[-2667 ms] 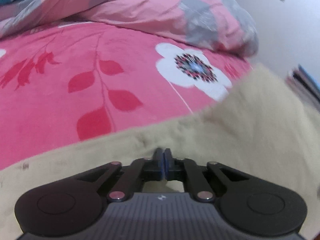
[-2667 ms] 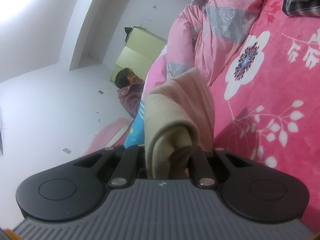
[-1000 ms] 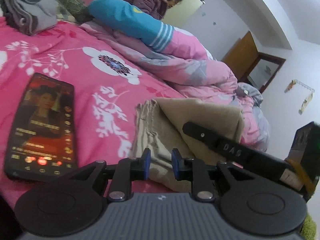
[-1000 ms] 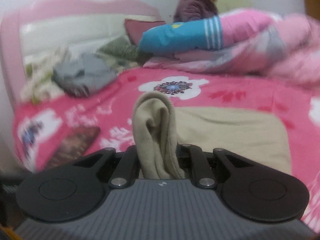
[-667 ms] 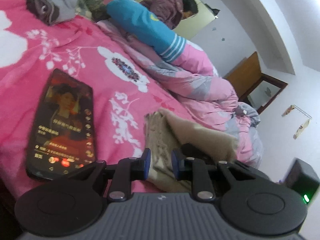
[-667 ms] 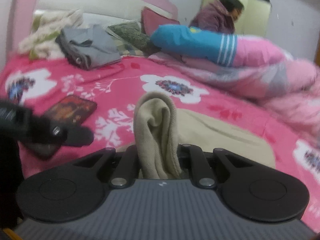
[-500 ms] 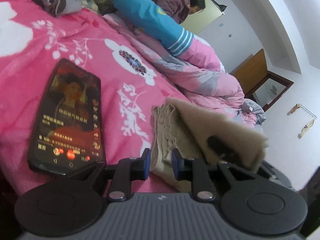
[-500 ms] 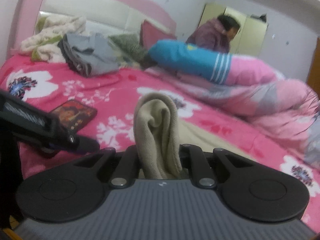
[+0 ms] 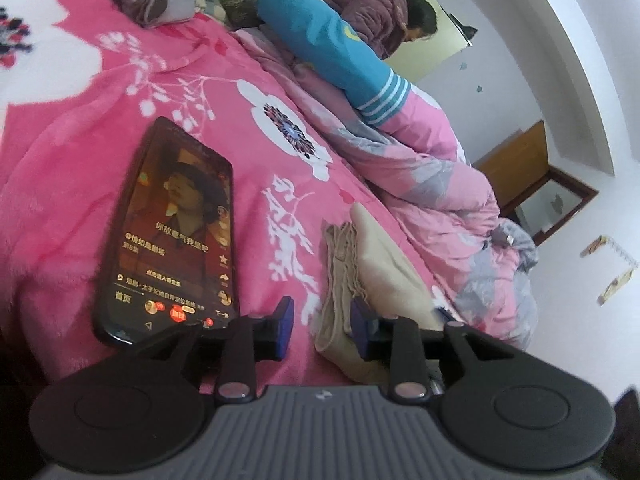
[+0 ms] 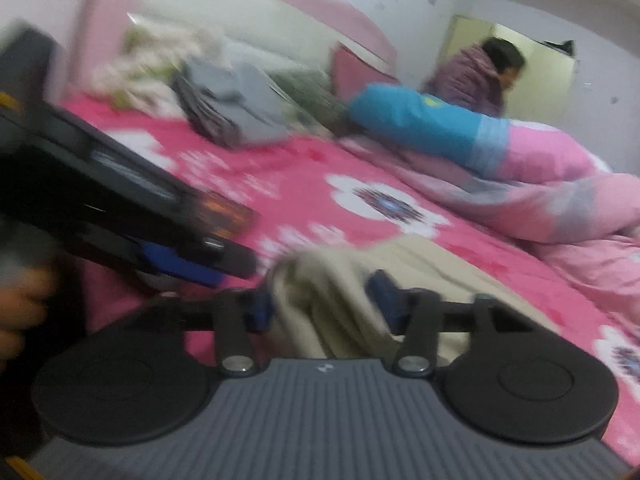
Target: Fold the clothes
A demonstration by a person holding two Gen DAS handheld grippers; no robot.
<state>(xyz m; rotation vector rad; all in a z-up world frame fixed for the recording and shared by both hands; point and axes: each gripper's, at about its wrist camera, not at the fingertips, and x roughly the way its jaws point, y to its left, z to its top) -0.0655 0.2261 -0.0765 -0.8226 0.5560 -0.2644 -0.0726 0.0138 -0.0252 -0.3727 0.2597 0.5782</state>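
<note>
Garment: our beige garment (image 9: 376, 264) lies folded on the pink floral bed (image 9: 80, 168), near its front edge, with its stacked layered edge turned toward the phone (image 9: 172, 236). In the right wrist view the same cloth (image 10: 332, 292) bunches up between the right fingers, its far part spread flat on the bed (image 10: 304, 184).

Right hand-held gripper: the right hand-held gripper (image 10: 324, 304) has just been opening, and its jaws now stand apart with the fold loose between them, released rather than pinched. We judge this is the let-go that drops the carried edge onto the layers beneath.

Left hand-held gripper: the left hand-held gripper (image 9: 322, 320) has also just been opening a little. Its jaws are parted with nothing clamped, and the near corner of the garment sits just ahead of the gap by the right-side finger. We read it as waiting beside the stack to steady or square it.

Phone: it lies face up with a lit screen, just beside the garment but apart from it, clear of the folding.

Other laundry: a grey bundle (image 10: 232, 112) sits far back near the headboard, probably still to be handled.

Bystander: a person (image 9: 380, 16) stands beyond the quilt (image 9: 432, 184), uninvolved.

Progress: we judge this fold is nearly finished.
</note>
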